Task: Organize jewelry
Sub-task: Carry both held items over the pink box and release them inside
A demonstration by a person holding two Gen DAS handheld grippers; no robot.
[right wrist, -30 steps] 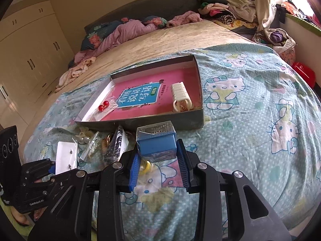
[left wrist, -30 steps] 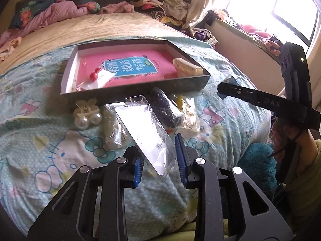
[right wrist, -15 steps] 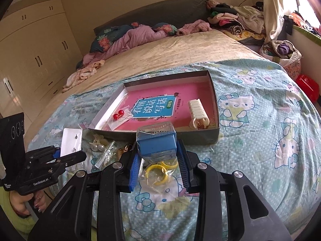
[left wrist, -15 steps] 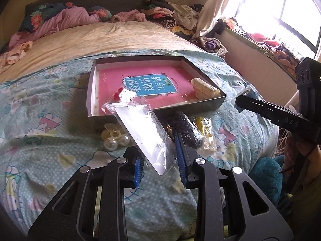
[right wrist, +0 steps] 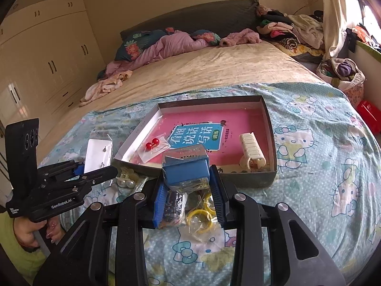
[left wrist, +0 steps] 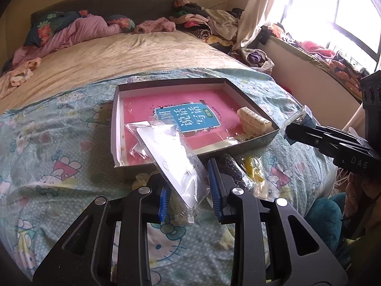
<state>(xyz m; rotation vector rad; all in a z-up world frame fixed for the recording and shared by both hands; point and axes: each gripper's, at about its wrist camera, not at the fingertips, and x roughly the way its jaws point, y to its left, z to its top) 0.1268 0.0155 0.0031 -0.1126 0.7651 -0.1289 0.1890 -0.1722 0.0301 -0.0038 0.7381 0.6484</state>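
- My left gripper [left wrist: 189,194] has its jaws closed on a clear plastic sleeve with a white earring card [left wrist: 175,159], held tilted above the near edge of the shallow cardboard box [left wrist: 115,124].
- My right gripper [right wrist: 188,199] has its jaws clamped on a small blue box with a clear lid [right wrist: 187,170], held above the bed just in front of the same box.
- Risk: the sleeve is glossy and thin; I judge it could slip or buckle between the ribbed blue pads [left wrist: 215,191].
- Risk: the rigid blue box could knock the ivory hair claw clip [right wrist: 252,153] or the red bead earrings [right wrist: 152,144] when lowered.
- Loose on the Hello Kitty quilt [right wrist: 321,166]: pearl clip [right wrist: 126,182], bagged yellow hoops [right wrist: 202,217].
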